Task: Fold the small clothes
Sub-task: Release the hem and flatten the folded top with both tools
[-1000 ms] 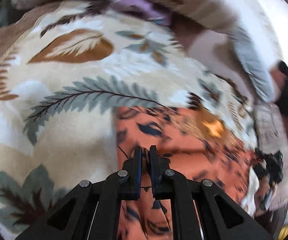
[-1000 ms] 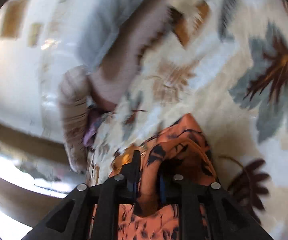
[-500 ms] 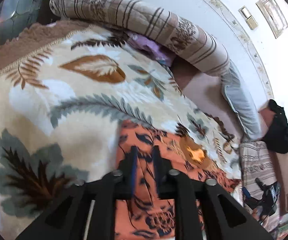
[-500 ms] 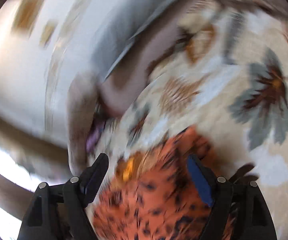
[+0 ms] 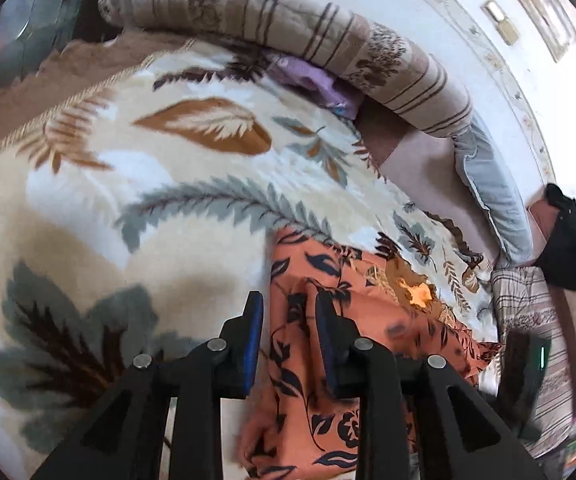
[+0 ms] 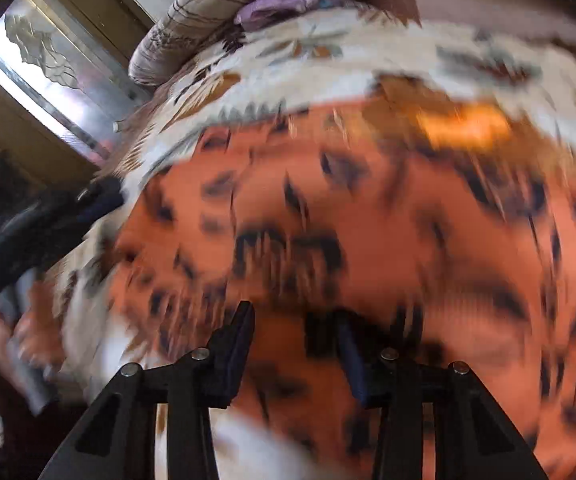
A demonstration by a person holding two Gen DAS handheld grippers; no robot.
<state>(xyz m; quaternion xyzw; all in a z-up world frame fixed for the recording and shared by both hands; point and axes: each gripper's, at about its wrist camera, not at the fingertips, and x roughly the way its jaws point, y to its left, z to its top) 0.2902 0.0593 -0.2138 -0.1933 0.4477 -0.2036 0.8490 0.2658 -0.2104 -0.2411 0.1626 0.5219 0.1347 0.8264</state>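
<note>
A bed is seen through two wrist cameras, covered by a cream blanket (image 5: pixel 176 240) printed with grey and brown leaves. In the left wrist view, a rolled striped quilt (image 5: pixel 295 28) is laid along the wall from 11 to 2 o'clock, likely pushed aside so that room is left for folding. An orange garment with dark flowers (image 5: pixel 311 392) is spread flat on the blanket from the centre toward 5 o'clock. The left gripper (image 5: pixel 289 338) is held at 6 o'clock just above the garment's left edge; its jaws are being opened, a gap is shown between the pads, and cloth is seen behind that gap but is not pinched.

In the right wrist view, heavily blurred, the same garment (image 6: pixel 367 220) fills the centre and 3 o'clock. The right gripper (image 6: pixel 297 354) is poised at 6 o'clock over it; its jaws are being closed, apparently for a fresh pinch, though nothing is gripped yet.
</note>
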